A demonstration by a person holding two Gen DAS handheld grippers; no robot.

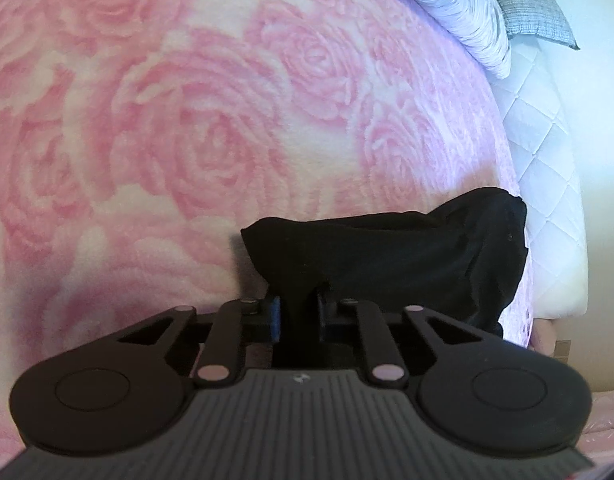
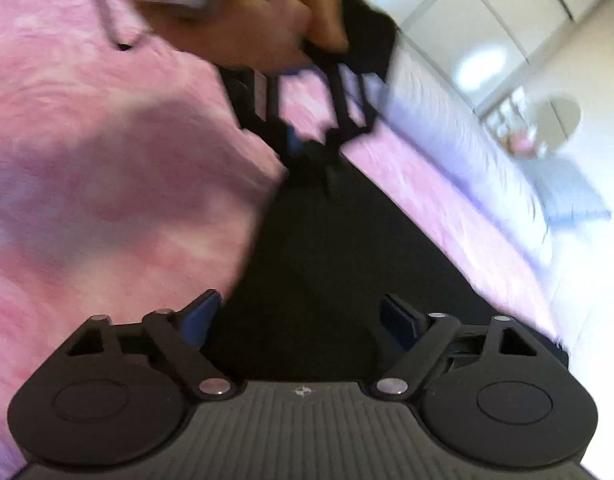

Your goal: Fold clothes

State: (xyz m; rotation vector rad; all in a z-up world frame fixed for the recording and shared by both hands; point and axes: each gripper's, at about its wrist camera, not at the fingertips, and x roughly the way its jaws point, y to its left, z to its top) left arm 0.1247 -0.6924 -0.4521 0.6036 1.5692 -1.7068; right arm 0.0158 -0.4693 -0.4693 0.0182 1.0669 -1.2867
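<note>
My left gripper (image 1: 299, 312) pinches the black garment (image 1: 407, 256) on the rose blanket (image 1: 187, 120); the right gripper (image 2: 299, 320) hangs wide above it — a thin pinch could slip when I lift.

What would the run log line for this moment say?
task: fold clothes | left gripper: shut on black garment | right gripper: open over garment | surface: pink rose blanket

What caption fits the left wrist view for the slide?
Left gripper shut on a black garment, pinching its near edge on a pink rose blanket.
</note>
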